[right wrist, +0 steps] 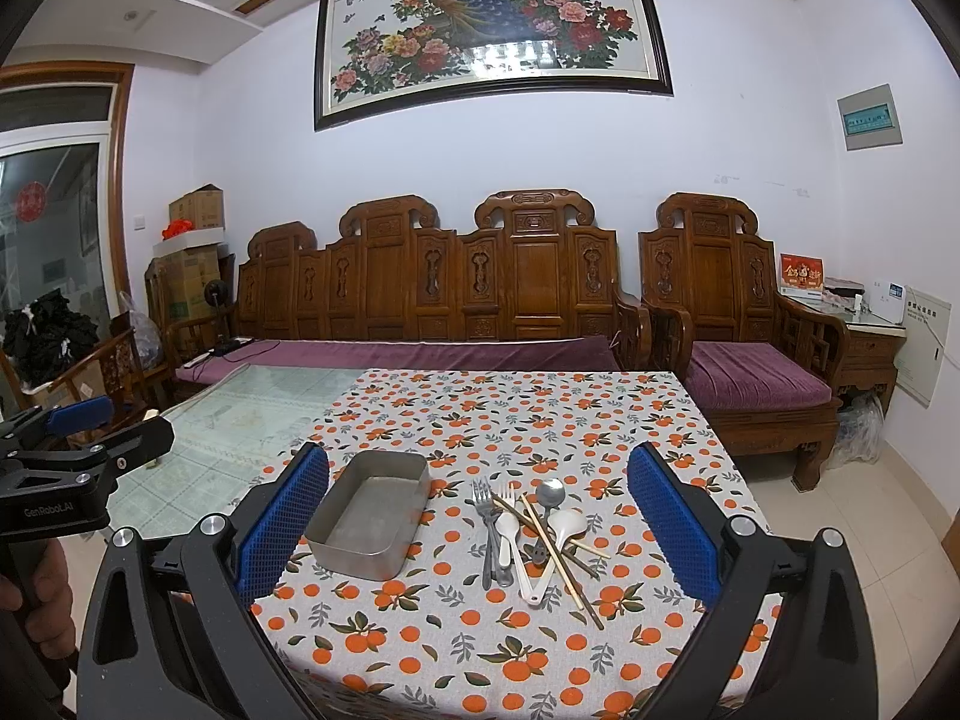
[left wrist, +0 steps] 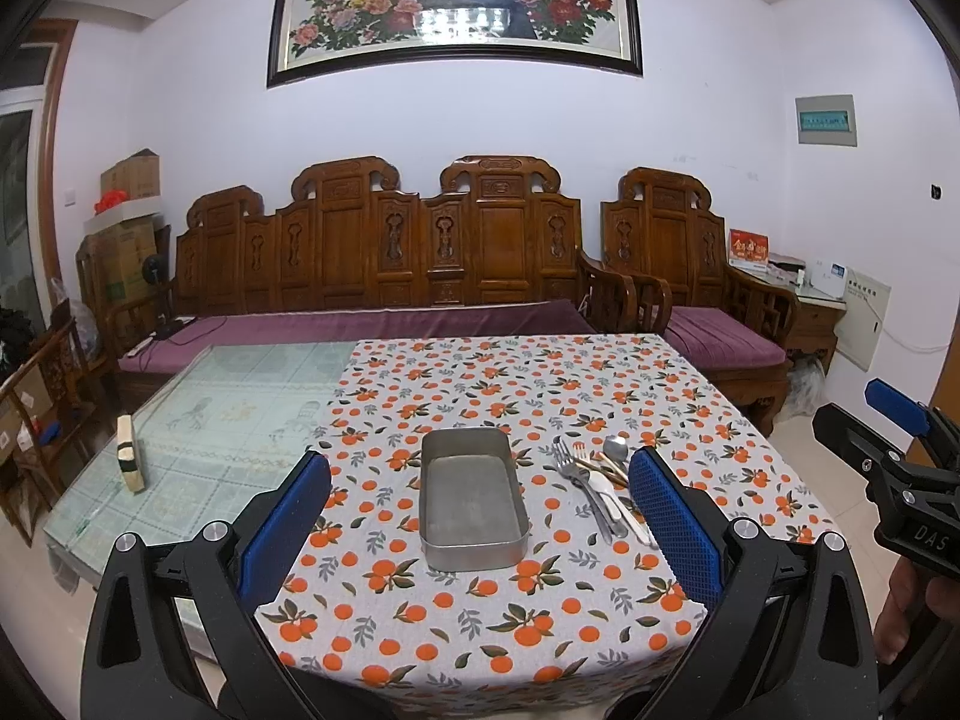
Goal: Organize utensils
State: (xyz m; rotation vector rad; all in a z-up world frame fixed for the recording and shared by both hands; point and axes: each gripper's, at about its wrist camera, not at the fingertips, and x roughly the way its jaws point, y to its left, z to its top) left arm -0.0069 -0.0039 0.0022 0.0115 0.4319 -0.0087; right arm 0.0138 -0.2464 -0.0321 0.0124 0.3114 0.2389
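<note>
Utensils (right wrist: 531, 534) lie in a loose, crossed heap on the orange-print cloth (right wrist: 510, 648) that covers the right part of the bench (right wrist: 240, 414): metal forks (right wrist: 483, 501), a white plastic fork (right wrist: 507, 534), a white spoon (right wrist: 564, 525), a metal spoon (right wrist: 549, 492) and chopsticks (right wrist: 555, 552) overlapping one another. Just to their left stands a rectangular metal tray (right wrist: 360, 555), apart from the heap, with nothing in it. Both grippers hover above the near edge of the bench. The left gripper (left wrist: 477, 513) has its blue-padded fingers (left wrist: 282, 531) spread wide, framing the tray, and holds nothing. The right gripper (right wrist: 477, 513) is likewise spread wide and unladen, its fingers (right wrist: 672, 531) framing the tray and the heap
</note>
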